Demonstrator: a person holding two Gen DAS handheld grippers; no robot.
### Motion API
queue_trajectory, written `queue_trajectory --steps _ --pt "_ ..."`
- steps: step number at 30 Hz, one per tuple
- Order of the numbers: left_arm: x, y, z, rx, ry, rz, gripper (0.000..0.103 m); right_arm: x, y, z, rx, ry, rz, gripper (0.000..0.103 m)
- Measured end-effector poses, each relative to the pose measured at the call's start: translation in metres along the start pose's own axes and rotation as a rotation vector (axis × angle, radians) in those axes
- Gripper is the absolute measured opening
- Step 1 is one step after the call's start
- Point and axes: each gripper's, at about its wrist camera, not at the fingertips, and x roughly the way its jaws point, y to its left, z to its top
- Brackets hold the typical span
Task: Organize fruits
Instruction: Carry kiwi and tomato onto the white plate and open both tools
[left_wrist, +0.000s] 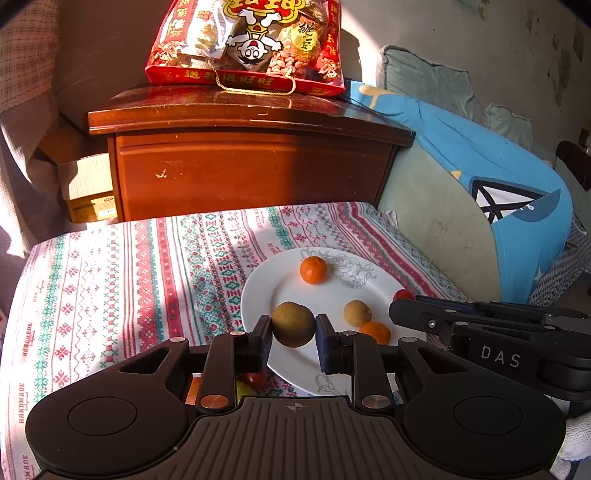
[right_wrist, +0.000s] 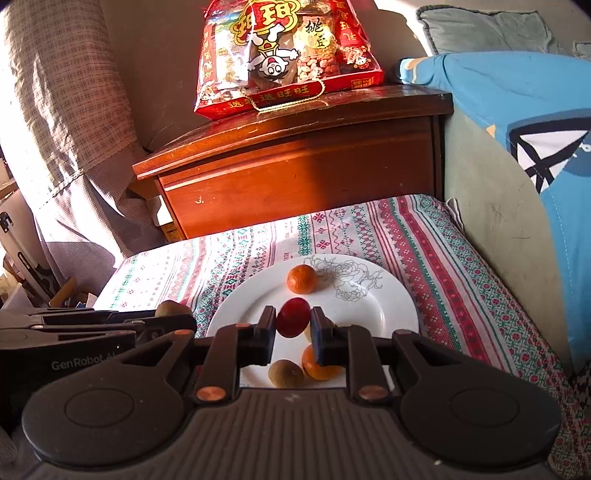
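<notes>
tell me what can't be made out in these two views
- Left wrist view: red and yellowish fruit under the left gripper, mostly hidden by its body.
- Left wrist view: red fruit held by the right gripper, mostly hidden by its fingers.
- Right wrist view: pale fruit behind the right gripper, only a sliver.
- Both views: snack bag top cut off by the frame.

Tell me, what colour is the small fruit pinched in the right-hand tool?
Dark red fruit, clearest in the right wrist view.
</notes>
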Motion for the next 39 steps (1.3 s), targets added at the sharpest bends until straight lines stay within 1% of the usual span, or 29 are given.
queue_trajectory --steps 3,10,13,16,18,21,23,24,25,26,28,31,33,37,39 --pt "0.015 -0.003 0.002 0.006 0.017 0.003 0.022 0.011 -0.014 0.0 0.053 0.02 -0.021 0.019" --pt "0.043 -0.005 0.0 -0.006 0.061 0.005 0.022 0.03 -0.033 -0.004 0.106 0.055 -0.072 0.019" --pt "0.053 -0.007 0.0 -0.015 0.081 -0.002 0.022 0.036 -0.038 -0.005 0.131 0.069 -0.076 0.02" --pt "0.06 -0.009 -0.002 -0.019 0.094 -0.008 0.022 0.04 -0.039 -0.005 0.142 0.068 -0.08 0.024" --pt "0.064 -0.01 -0.003 -0.014 0.096 -0.009 0.022 0.041 -0.04 -0.004 0.149 0.065 -0.079 0.024" --pt "0.064 -0.012 -0.002 -0.018 0.09 -0.01 0.025 0.039 -0.04 -0.001 0.17 0.064 -0.063 0.025" --pt "0.063 -0.013 -0.001 -0.018 0.087 -0.011 0.032 0.036 -0.038 0.002 0.162 0.052 -0.057 0.025" --pt "0.06 -0.013 0.001 -0.022 0.079 -0.008 0.037 0.034 -0.036 0.003 0.157 0.048 -0.056 0.026" --pt "0.058 -0.014 0.002 -0.024 0.074 -0.008 0.043 0.032 -0.035 0.004 0.156 0.045 -0.055 0.028" --pt "0.054 -0.014 0.005 -0.026 0.07 -0.008 0.045 0.03 -0.034 0.005 0.158 0.042 -0.055 0.03" --pt "0.049 -0.014 0.01 -0.026 0.07 0.004 0.049 0.026 -0.03 0.006 0.157 0.042 -0.06 0.038" --pt "0.039 -0.01 0.014 -0.037 0.072 0.012 0.05 0.019 -0.022 0.004 0.142 0.047 -0.061 0.039" --pt "0.03 -0.005 0.014 -0.058 0.068 0.004 0.051 0.014 -0.016 0.003 0.14 0.047 -0.056 0.043" --pt "0.013 0.002 0.013 -0.097 0.049 0.029 0.062 0.004 -0.007 -0.001 0.133 0.043 -0.041 0.051" --pt "0.004 0.006 0.012 -0.099 0.037 0.05 0.064 0.0 -0.003 -0.005 0.132 0.051 -0.032 0.052"
